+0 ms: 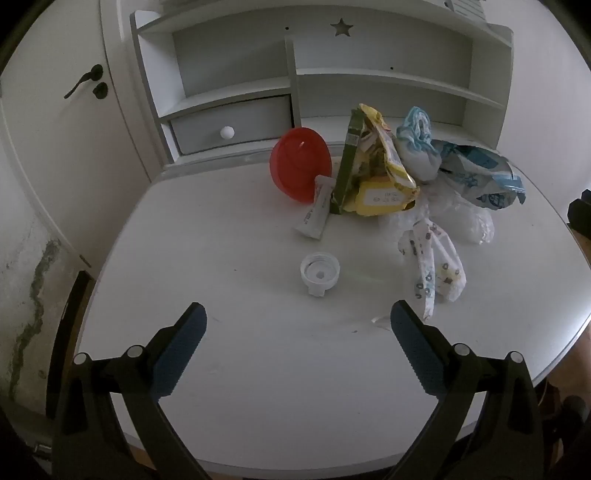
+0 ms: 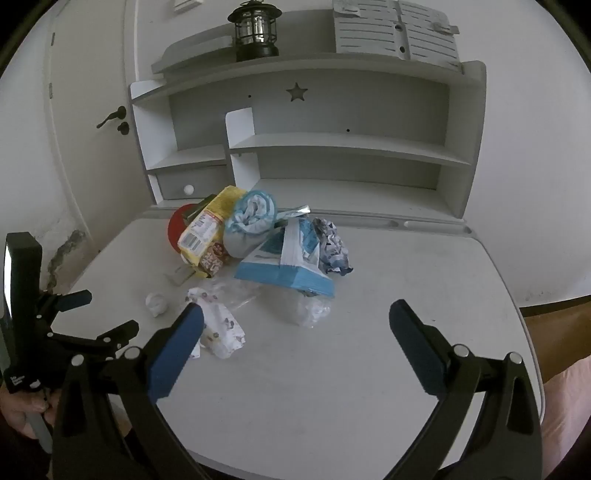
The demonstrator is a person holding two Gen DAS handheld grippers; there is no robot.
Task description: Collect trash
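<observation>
A heap of trash lies on the white desk (image 1: 258,369): a red lid (image 1: 301,168), a yellow snack bag (image 1: 376,166), a white sachet (image 1: 314,214), a white bottle cap (image 1: 319,275), a patterned wrapper (image 1: 439,269), clear plastic (image 1: 461,218) and a blue-white pouch (image 1: 480,173). My left gripper (image 1: 297,314) is open and empty, hovering short of the cap. My right gripper (image 2: 295,314) is open and empty above the desk, near the patterned wrapper (image 2: 221,328) and clear plastic (image 2: 306,310). The blue-white pouch (image 2: 288,258) and crumpled paper (image 2: 334,247) lie beyond. The left gripper (image 2: 98,314) shows at far left.
A white hutch with shelves (image 2: 332,147) and a small drawer (image 1: 232,125) stands at the desk's back. A black lantern (image 2: 255,29) sits on top. A door (image 1: 85,85) is at the left. The desk's rounded front edge (image 1: 332,469) is close below.
</observation>
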